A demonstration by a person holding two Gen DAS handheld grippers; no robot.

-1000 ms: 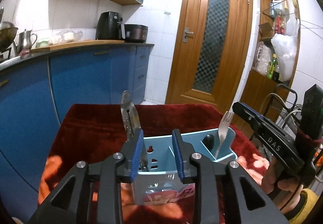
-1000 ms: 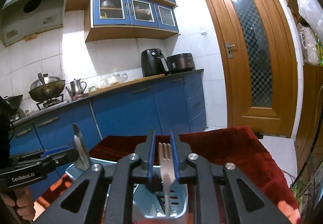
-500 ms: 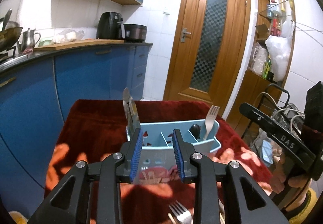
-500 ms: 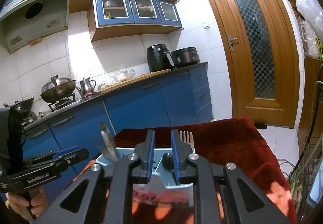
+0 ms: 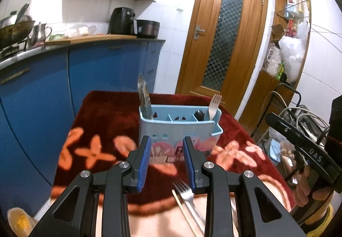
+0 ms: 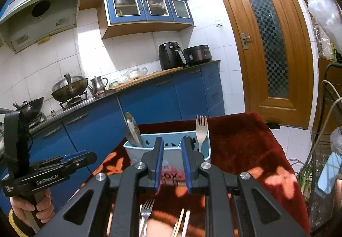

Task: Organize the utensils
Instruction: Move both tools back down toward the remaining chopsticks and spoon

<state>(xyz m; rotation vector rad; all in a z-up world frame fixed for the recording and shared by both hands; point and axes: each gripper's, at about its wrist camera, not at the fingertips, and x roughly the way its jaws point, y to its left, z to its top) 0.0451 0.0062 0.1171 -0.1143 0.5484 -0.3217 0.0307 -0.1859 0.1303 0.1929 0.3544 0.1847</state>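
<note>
A light blue utensil caddy (image 5: pixel 177 128) stands on the red flowered cloth (image 5: pixel 102 117). A knife blade (image 5: pixel 144 100) stands in its left compartment and a pale fork (image 5: pixel 213 104) in its right one. The caddy (image 6: pixel 136 154), knife (image 6: pixel 132 129) and fork (image 6: pixel 201 130) also show in the right wrist view. My left gripper (image 5: pixel 166 164) is open and empty, short of the caddy. My right gripper (image 6: pixel 172 164) is open and empty, also short of it. A steel fork (image 5: pixel 188 198) and chopsticks (image 5: pixel 186 213) lie on the cloth under the grippers; they show in the right wrist view too, fork (image 6: pixel 145 213), chopsticks (image 6: pixel 181 222).
Blue kitchen cabinets (image 5: pixel 42 91) run along the left of the table. A wooden door (image 5: pixel 220 40) is behind. A wire rack with cables (image 5: pixel 299 113) stands at the right. The other hand-held gripper shows at the right edge (image 5: pixel 303 147) and at the left (image 6: pixel 49 170).
Both grippers have pulled back from the caddy and let go: the knife and the pale fork now stand in it. The steel fork and chopsticks on the cloth have come into view.
</note>
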